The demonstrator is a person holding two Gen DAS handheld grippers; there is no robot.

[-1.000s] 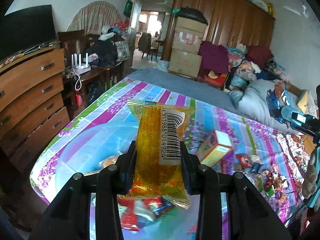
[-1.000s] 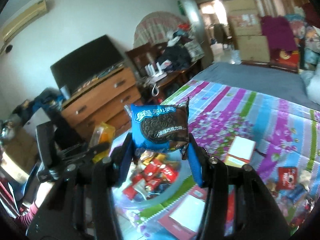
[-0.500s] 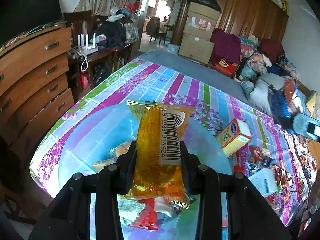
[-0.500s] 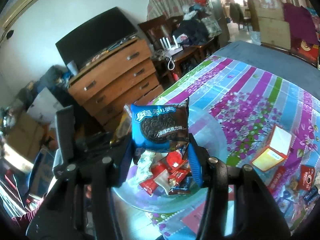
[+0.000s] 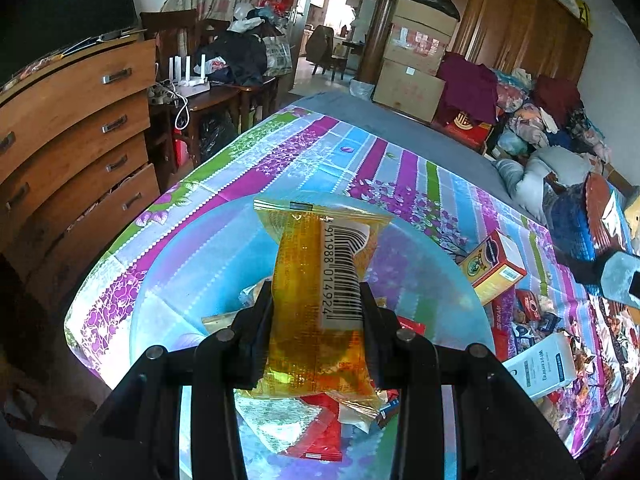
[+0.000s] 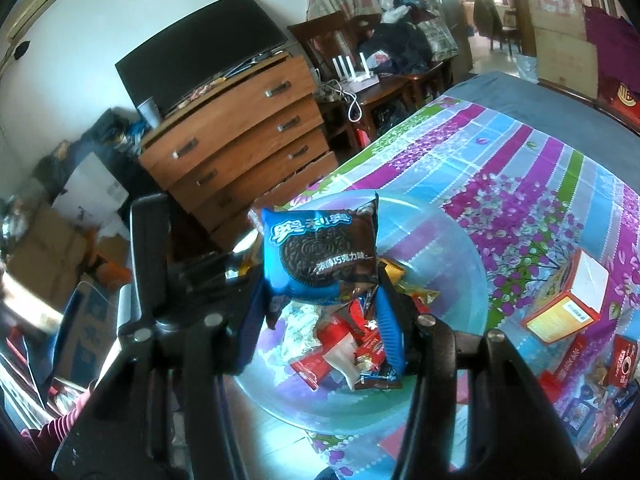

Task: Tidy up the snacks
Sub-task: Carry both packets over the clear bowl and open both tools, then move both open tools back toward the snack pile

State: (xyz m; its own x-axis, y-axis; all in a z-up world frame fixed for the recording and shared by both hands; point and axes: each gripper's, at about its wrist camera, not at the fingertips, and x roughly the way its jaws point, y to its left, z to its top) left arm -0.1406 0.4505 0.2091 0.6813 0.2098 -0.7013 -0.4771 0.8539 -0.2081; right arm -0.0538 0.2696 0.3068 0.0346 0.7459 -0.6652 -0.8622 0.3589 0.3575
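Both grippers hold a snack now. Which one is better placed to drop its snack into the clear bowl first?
Probably the left gripper: its yellow packet hangs over the clear bowl middle. The right gripper holds the Oreo pack nearer the rim.

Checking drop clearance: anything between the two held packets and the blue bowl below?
Nothing visible. The orange packet in the left gripper and the Oreo packet in the right gripper hang over the blue bowl, which already holds loose snacks.

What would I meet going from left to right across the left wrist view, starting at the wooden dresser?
Wooden dresser → yellow snack packet held in the left tongs over the clear bowl → orange and white box → white carton → right tongs at the right edge.
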